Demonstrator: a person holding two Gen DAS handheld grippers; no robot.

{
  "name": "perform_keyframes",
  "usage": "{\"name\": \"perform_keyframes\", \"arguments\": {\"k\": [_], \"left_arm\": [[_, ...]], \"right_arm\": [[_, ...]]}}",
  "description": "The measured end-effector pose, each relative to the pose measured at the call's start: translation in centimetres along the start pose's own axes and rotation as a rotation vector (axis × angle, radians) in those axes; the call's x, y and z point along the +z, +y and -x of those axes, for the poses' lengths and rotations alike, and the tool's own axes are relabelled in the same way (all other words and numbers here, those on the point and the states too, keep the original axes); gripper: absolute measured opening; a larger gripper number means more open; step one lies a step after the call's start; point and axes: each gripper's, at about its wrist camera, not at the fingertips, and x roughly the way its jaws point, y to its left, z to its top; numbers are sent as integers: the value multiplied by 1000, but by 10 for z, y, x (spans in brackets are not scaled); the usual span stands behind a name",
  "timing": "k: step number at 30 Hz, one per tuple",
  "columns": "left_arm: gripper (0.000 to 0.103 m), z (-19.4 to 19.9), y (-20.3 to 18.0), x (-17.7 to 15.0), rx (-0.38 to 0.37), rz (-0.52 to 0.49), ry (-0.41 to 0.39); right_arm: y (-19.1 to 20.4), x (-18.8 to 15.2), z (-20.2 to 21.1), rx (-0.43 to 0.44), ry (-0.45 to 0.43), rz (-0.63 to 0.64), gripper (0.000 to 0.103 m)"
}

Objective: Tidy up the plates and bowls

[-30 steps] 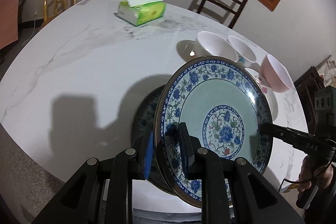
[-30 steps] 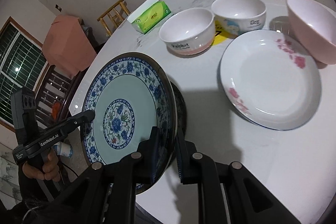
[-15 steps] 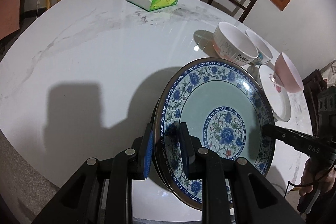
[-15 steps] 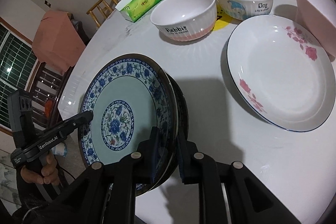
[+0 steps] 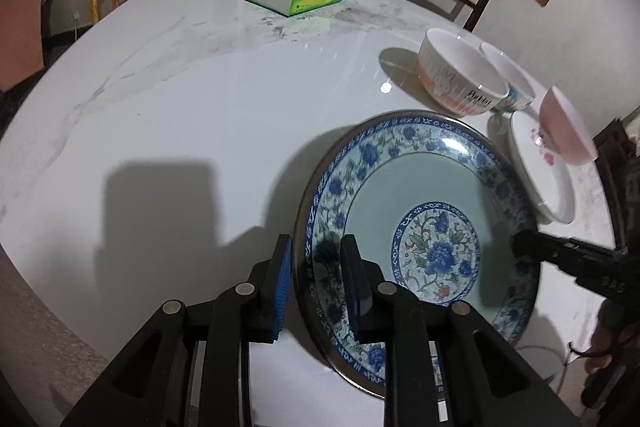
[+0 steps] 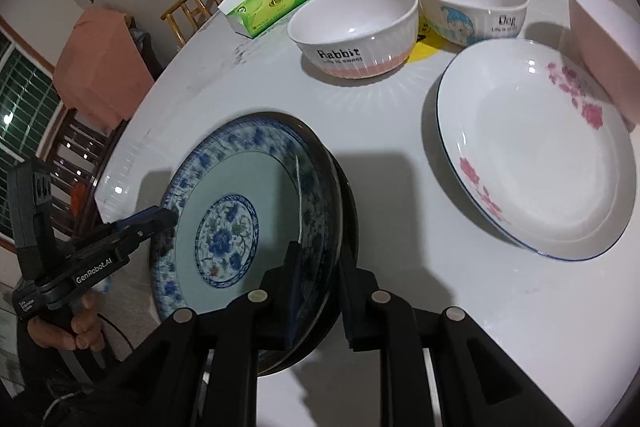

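Two tools straddling blue-patterned plate rim: left tool pinching it, right tool jaws opening, rim lying between. Plate resting on counter.

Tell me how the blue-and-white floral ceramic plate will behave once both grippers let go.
The blue-and-white floral ceramic plate looks rigid and glazed, so probably slippery against the pads. It appears to sit on a dark plate beneath and may slide. The right gripper is opening around its rim; it likely chips if dropped.
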Motion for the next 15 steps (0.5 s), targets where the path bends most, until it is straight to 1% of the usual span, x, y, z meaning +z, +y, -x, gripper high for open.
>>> {"name": "perform_keyframes", "arguments": {"k": [2, 4, 8, 15], "left_arm": [[20, 1, -2, -1, 6, -15, -10], [20, -1, -2, -1, 3, -12, -5], [20, -1, -3, -2, 13, -19, -8], [20, 0, -2, -2, 19, -11, -8]], "right_arm": [[2, 0, 1, 0, -7, 14, 29], [4, 0, 1, -3, -10, 24, 32], [10, -1, 0, -34, -10, 61, 36], [19, -2, 0, -91, 3, 108, 36]]}}
